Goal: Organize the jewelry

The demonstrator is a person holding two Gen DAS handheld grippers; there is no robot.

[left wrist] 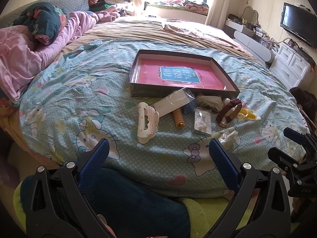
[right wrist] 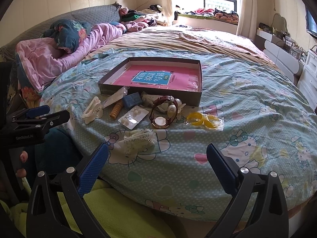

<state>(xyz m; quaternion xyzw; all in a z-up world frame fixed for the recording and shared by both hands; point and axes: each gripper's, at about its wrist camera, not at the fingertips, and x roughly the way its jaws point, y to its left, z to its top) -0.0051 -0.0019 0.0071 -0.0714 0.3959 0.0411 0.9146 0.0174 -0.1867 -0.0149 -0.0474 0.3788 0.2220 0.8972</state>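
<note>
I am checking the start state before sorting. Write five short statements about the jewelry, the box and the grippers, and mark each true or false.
1. The shallow dark cardboard box holds a pink book with a blue label. True.
2. The brown-strapped wristwatch lies inside the box. False: it lies on the Hello Kitty bedspread, in front of the box.
3. The left gripper is open and holds nothing. True.
4. The yellow bangles in a clear bag lie left of the watch. False: they lie to its right.
5. The right gripper grips the cream hair claw clip. False: it is open, away from it.
</note>
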